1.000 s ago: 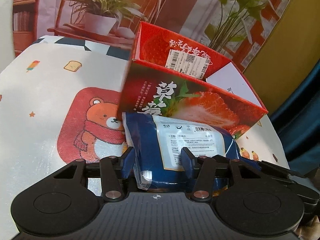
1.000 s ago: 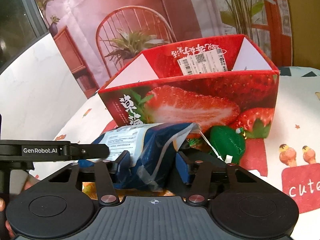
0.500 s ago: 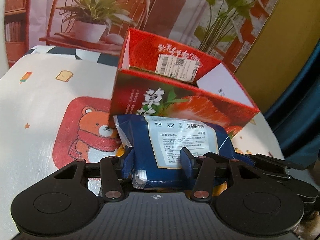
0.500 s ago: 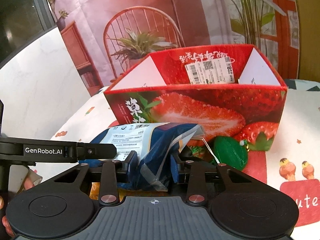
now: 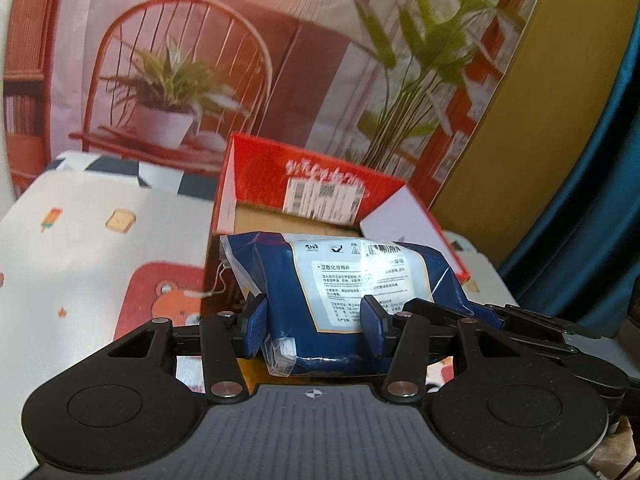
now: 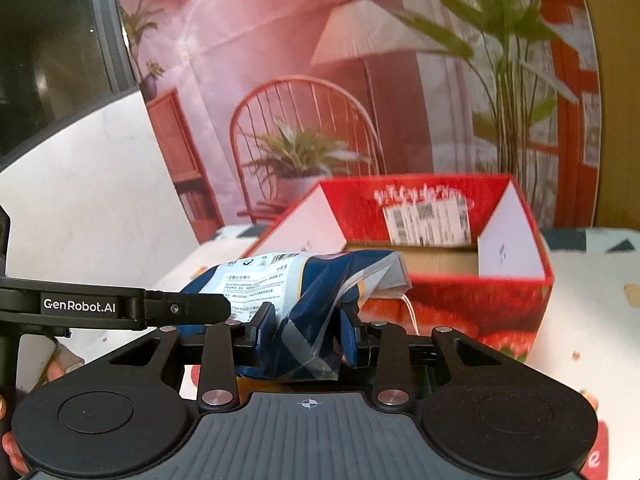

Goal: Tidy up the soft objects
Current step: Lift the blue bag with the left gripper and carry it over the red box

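Note:
A blue soft packet (image 5: pixel 344 276) with a white label hangs in the air, level with the near rim of the red strawberry box (image 5: pixel 260 172). My left gripper (image 5: pixel 314 320) is shut on its left end, blue pads pressing both sides. My right gripper (image 6: pixel 307 330) is shut on the crumpled right end of the same packet (image 6: pixel 280 276). The box (image 6: pixel 460 300) stands open just beyond, and its brown cardboard floor shows. Each view catches the other tool: the right gripper's arm (image 5: pixel 520 320) and the left gripper's arm (image 6: pixel 120 306).
The table wears a white cloth (image 5: pixel 80 248) printed with a bear and small snacks. A backdrop picture of a chair and plants stands behind the box. A blue curtain (image 5: pixel 580 200) hangs at the right. A person's fingers (image 6: pixel 56 360) hold the left tool.
Both grippers have risen with the packet, from the table in front of the box up to its rim. The right jaws closed tighter on the packet's end. The green item has left the right view.

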`<state>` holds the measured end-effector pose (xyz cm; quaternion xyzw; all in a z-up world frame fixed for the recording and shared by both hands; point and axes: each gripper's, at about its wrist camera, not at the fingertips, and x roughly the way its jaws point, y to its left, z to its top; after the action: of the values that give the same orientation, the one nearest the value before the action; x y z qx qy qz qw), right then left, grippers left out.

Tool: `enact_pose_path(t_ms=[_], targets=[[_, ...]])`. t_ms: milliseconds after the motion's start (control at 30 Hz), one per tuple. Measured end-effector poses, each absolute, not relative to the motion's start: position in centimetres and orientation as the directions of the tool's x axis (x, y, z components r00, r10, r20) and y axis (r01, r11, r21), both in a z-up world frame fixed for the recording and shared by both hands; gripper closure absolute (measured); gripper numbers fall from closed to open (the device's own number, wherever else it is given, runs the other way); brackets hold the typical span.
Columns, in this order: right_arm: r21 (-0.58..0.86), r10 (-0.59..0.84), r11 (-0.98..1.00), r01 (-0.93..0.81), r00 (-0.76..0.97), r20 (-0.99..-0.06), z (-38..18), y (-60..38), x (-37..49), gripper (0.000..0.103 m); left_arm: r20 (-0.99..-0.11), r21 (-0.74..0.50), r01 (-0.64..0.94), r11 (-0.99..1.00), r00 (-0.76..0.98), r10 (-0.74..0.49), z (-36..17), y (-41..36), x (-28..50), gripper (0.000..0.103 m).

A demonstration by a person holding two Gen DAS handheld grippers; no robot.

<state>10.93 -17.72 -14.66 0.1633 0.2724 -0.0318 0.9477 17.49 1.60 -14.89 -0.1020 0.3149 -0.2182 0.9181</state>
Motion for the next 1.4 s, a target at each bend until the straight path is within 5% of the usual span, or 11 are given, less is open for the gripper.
enact_pose_path(t_ms=[900, 1400], targets=[[0.238, 0.001, 0.964, 0.120, 0.891, -0.454, -9.4, -23.9, 16.0, 0.071, -0.459, -0.311, 0.397, 0.864, 0.733, -0.502, -10.5, -2.1, 24.1, 0.052], [0.312, 0.049, 0.934, 0.172, 0.804, -0.592, -16.5, -29.2, 23.3, 0.071, -0.657, -0.248, 0.354, 0.902, 0.623, -0.426, -15.6, -4.8, 33.0, 0.052]])
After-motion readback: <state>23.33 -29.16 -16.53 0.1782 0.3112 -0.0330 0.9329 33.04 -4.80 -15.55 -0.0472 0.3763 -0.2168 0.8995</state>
